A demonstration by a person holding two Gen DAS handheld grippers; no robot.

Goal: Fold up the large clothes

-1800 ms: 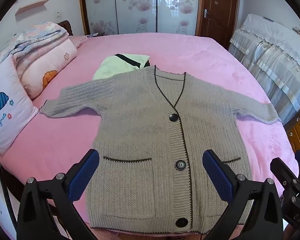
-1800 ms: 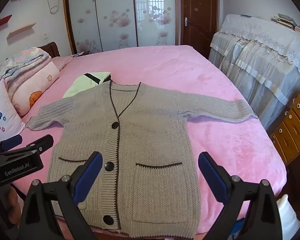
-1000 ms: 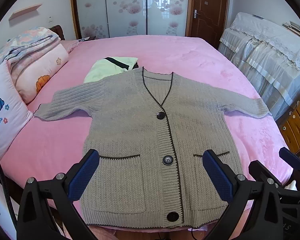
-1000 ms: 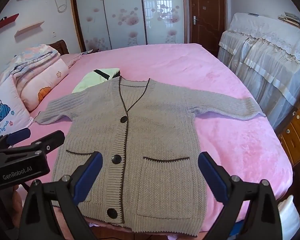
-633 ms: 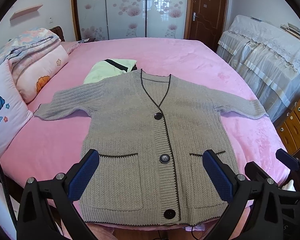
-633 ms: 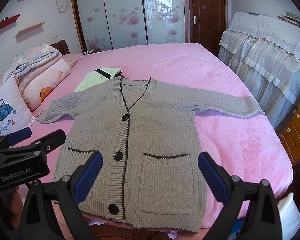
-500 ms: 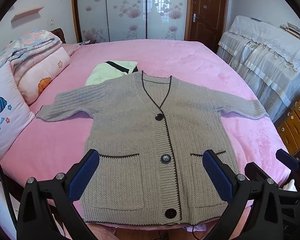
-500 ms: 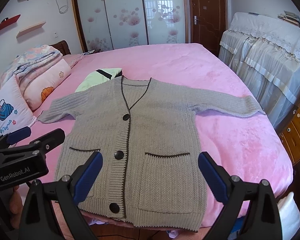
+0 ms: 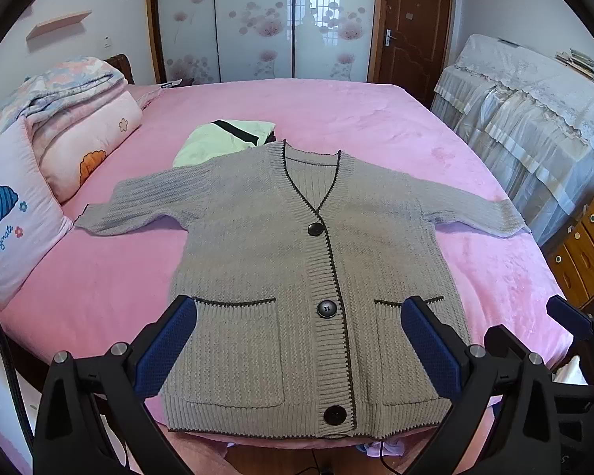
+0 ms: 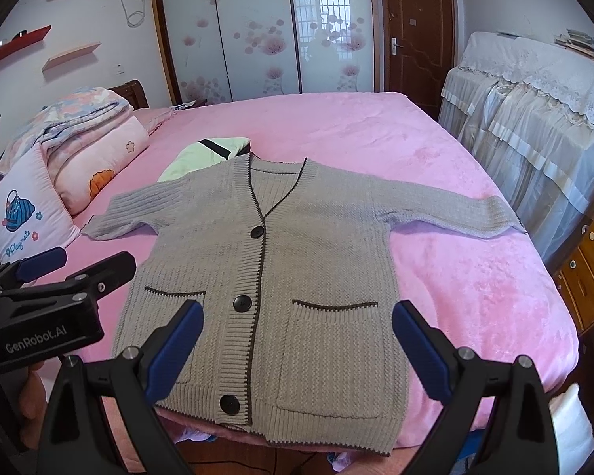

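Observation:
A grey knitted cardigan (image 9: 297,245) with dark trim, three dark buttons and two front pockets lies flat, buttoned and face up on the pink bed (image 9: 336,111), both sleeves spread out; it also shows in the right wrist view (image 10: 281,245). Its hem lies at the bed's near edge. My left gripper (image 9: 297,340) is open and empty, held above the hem and pockets. My right gripper (image 10: 297,340) is open and empty, also above the hem. The left gripper (image 10: 39,277) shows at the left of the right wrist view.
A folded pale green garment (image 9: 221,142) lies behind the cardigan's left shoulder. Pillows and a folded quilt (image 9: 59,118) are stacked at the left. A lace-covered cabinet (image 9: 534,118) and wooden drawers (image 9: 586,253) stand at the right. Wardrobe doors (image 9: 257,19) are behind.
Both grippers have drawn back and risen slightly from the cardigan, so the whole garment and its hem show. Both stay open. The cardigan has not moved.

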